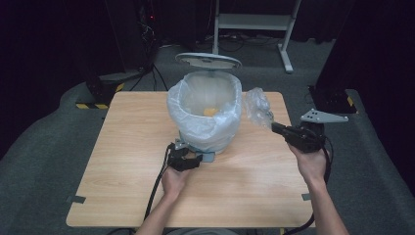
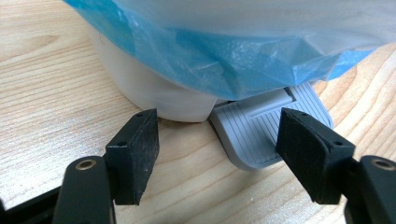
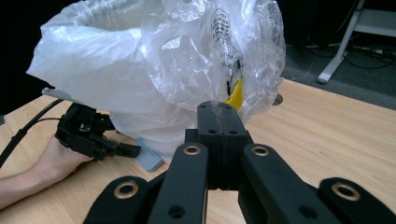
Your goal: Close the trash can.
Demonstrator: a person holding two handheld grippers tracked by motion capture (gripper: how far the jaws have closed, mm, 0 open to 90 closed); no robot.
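A white pedal bin [image 1: 205, 132] lined with a clear bag [image 1: 195, 105] stands mid-table, its round lid [image 1: 208, 60] raised. Something yellow [image 1: 210, 111] lies inside. My left gripper [image 1: 195, 160] rests low at the bin's front by the grey pedal [image 2: 266, 135]. Its jaws stand apart [image 2: 217, 126] with only bare table between them, and the right jaw's tip hangs over the pedal. My right gripper [image 3: 218, 109] is shut on a crumpled clear plastic bag [image 3: 210, 56], held up just right of the bin's rim [image 1: 258, 107]. A yellow scrap [image 3: 236, 93] shows through that plastic.
The wooden table [image 1: 127, 147] has bare room left, right and in front of the bin. A white desk frame [image 1: 286, 44] and dark equipment with cables stand on the grey floor behind. The left gripper's cable [image 1: 155, 188] trails toward the near edge.
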